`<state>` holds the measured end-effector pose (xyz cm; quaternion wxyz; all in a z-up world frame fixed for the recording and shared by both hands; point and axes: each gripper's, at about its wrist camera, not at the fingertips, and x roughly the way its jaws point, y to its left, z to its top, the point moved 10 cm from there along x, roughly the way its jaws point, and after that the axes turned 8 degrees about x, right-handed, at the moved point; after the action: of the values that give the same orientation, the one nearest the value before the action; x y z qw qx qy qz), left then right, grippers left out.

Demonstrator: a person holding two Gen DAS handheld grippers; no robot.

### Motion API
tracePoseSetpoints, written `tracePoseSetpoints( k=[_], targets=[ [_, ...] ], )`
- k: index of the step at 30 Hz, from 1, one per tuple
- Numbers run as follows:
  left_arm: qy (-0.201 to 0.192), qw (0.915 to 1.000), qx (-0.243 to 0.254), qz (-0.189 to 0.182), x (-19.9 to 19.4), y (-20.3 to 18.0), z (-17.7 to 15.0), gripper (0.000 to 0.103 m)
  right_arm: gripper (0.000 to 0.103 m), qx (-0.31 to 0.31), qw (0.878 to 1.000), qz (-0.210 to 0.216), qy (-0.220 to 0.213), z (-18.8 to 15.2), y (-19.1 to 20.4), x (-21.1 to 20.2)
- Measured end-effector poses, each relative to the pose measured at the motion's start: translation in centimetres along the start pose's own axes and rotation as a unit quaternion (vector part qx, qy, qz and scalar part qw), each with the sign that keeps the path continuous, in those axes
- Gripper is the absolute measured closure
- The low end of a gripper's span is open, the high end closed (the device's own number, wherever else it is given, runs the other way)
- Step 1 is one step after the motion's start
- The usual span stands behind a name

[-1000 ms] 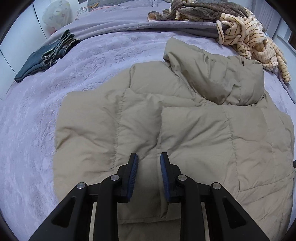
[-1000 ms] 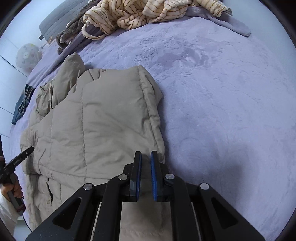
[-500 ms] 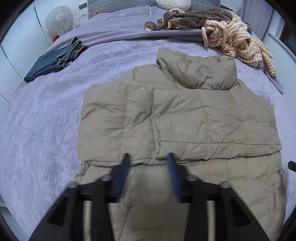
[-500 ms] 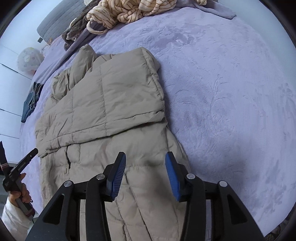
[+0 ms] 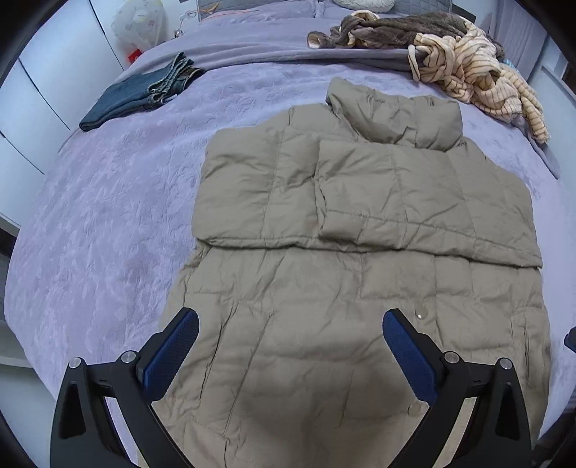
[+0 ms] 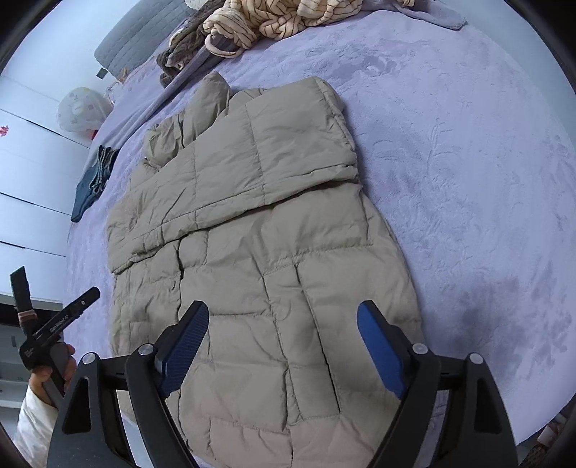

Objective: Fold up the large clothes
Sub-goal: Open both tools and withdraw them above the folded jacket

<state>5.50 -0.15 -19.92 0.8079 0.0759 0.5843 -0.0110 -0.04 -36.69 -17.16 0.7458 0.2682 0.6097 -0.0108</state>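
Item count: one beige quilted jacket (image 5: 363,252), one folded pair of jeans (image 5: 140,93), one heap of two garments — a brown one (image 5: 388,28) and a cream striped one (image 5: 478,79) — and two grippers.

The jacket lies flat on the lavender bed (image 5: 100,216), collar toward the headboard, hem toward the cameras. Both sleeves are folded inward across the chest; the right-side sleeve overlaps the left-side one, and their cuffs form a horizontal edge across the middle of the garment. The collar stands up in a soft ridge. Two snap fasteners show on the lower front panel. The jeans sit well apart at the far left of the bed; the heap sits near the jacket's collar at the far right.

Left gripper (image 5: 289,324): jaws spread wide, holding nothing, raised over the lower left hem. Right gripper (image 6: 282,316): jaws spread wide, holding nothing, over the lower right hem. In the right wrist view the left gripper (image 6: 54,316) appears at the left edge, held by a hand (image 6: 54,370); whether it touches the bed cannot be determined there.

Change from one second ago: both grippers were then nearly closed and low over the sleeve area — now both are wide and pulled back toward the hem.
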Motion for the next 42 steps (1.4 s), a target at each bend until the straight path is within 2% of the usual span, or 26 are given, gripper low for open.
tracePoseSetpoints(
  k=[12, 23, 32, 42],
  targets=[
    [0.037, 0.9991, -0.013, -0.013, -2.8, -2.8, -7.1, 0.001, 0.015, -0.005, 0.999, 0.041, 0.016, -3.1, 0.3, -0.8],
    [0.052, 0.9984, -0.018, -0.01, -3.7, -3.9, -10.8, 0.001, 0.014, 0.007, 0.996, 0.06, 0.068, -6.7, -0.7, -0.1],
    [0.056, 0.998, -0.007, -0.031, -2.8, -2.5, -13.0, 0.001, 0.014, 0.031, 0.996, 0.047, 0.064, -9.7, -0.6, 1.0],
    [0.08, 0.9952, 0.018, -0.055, -0.9, 0.4, -17.5, 0.001, 0.014, 0.107, 0.992, 0.034, 0.058, -15.7, -1.5, 2.0]
  ],
)
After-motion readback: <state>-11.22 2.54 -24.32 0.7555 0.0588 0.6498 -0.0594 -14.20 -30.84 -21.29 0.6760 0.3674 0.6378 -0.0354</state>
